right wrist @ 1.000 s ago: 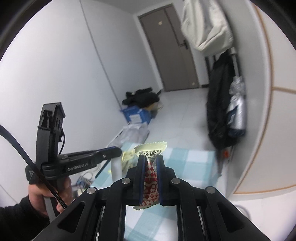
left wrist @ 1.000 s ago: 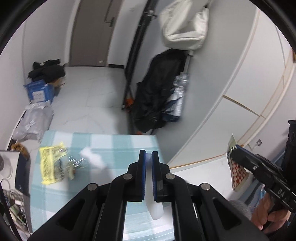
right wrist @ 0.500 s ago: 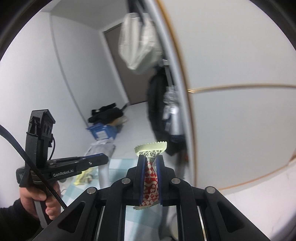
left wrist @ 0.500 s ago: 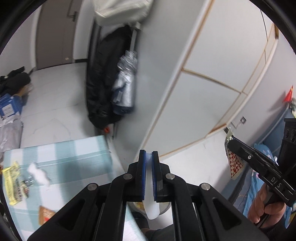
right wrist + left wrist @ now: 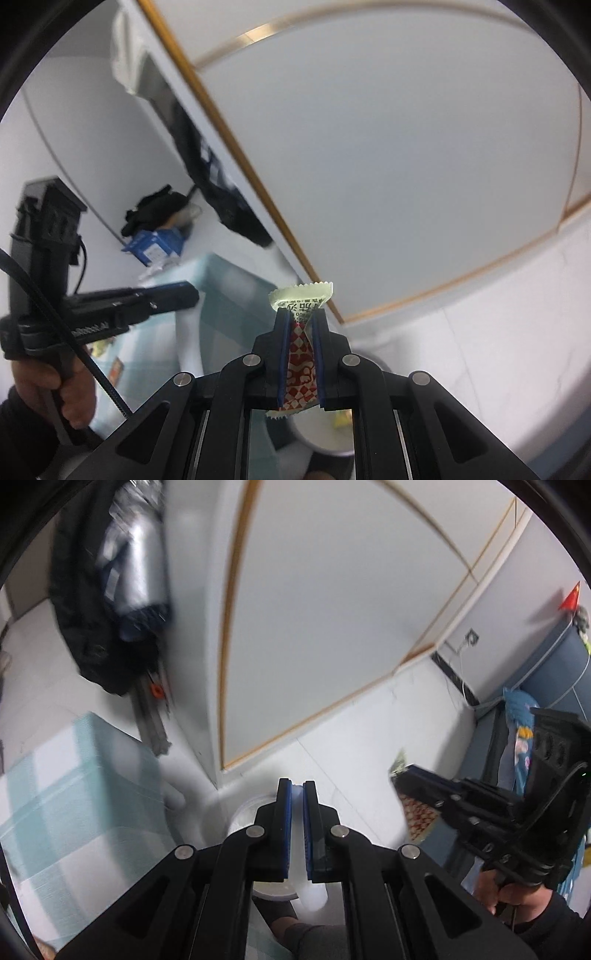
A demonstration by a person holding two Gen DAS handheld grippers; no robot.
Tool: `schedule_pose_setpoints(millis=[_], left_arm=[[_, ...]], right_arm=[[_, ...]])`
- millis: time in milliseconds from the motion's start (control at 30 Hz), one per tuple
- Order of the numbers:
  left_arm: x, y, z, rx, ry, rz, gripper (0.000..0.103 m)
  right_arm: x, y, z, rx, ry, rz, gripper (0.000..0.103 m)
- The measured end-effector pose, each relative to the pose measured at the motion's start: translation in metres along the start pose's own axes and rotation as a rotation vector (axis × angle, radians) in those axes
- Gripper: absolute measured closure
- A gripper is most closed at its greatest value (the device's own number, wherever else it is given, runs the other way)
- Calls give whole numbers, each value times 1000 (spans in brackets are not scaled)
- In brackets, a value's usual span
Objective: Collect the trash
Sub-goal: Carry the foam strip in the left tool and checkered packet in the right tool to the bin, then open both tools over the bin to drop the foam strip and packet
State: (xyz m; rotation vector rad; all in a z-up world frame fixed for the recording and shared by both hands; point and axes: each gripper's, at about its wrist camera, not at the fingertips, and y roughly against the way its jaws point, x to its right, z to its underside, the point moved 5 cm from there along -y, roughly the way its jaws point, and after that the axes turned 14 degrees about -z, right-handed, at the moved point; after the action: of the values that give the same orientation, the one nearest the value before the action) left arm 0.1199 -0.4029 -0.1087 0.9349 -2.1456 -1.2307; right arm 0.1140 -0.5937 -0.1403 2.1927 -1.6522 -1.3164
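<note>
The left gripper (image 5: pixel 297 794) has its jaws squeezed tight on a thin white piece of trash (image 5: pixel 314 893) that hangs out below the blue pads. The right gripper (image 5: pixel 301 321) has its jaws closed on a snack wrapper (image 5: pixel 301 362) with red and white checks. The wrapper's pale zigzag edge sticks up above the pads, and its other end pokes out under them.

Right under both grippers sits a round white bin (image 5: pixel 240 816) on the floor. In the right wrist view its rim (image 5: pixel 325 445) shows just below the wrapper, and something small and yellow (image 5: pixel 341 419) lies inside.

Beside the bin stands the surface (image 5: pixel 74 794), covered with a cloth of light blue and white squares. In the right wrist view a little orange scrap (image 5: pixel 117 369) lies on that cloth, with a yellow bit near it, too blurry to tell.

Each camera sees the other gripper off to the side, with a hand (image 5: pixel 48 384) in a dark sleeve holding it. Behind everything is a white wall (image 5: pixel 332 609) with thin gold lines. Dark coats (image 5: pixel 103 602) hang farther back, all blurry.
</note>
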Motion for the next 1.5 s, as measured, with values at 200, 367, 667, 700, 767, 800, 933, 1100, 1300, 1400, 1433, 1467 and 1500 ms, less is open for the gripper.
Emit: schedule_pose_setpoints(millis=[200,367,667,700,767,800,933,1100,1300,1400,1433,1467,1500], left_arm=[[18,-52,8,-103,-71,-7,101],[27,-86,18,-191,-114,-30,101],[30,-125,38,-329,-131,-69,101],[30,-128,39,-338,-130,-74,101],[27,-134,40,-347,-127,-85,101],[26,-137,41,-355,-124,-91,100],[23,-144,45,-390,-108,-90,97],[25,-150,51,-447,-121,-97,94],[26,-146,53,-467,-121,-94,88],[27,-134,48,-435,-129,-78,71],[26,-133,47,-422,-130,-77,63],[26,-127,43,-399,-128,-80,56],[25,-121,40,-379,-123,-79,55]], right_arm=[[42,-34,38,-61,-117,-20,92],[71,-64,67,-135,-196,-22,92],[102,-110,112,-274,-301,-38,91],[105,-113,118,-284,-306,-42,91],[105,-121,126,-307,-309,-40,91],[105,-124,129,-315,-307,-38,90],[103,-130,138,-348,-305,-31,89],[99,-144,136,-388,-306,-19,80],[94,-127,136,-388,-286,0,75],[95,-110,133,-351,-288,8,61],[97,-105,133,-345,-286,14,59],[97,-100,131,-339,-281,19,59],[95,-98,130,-332,-276,22,59]])
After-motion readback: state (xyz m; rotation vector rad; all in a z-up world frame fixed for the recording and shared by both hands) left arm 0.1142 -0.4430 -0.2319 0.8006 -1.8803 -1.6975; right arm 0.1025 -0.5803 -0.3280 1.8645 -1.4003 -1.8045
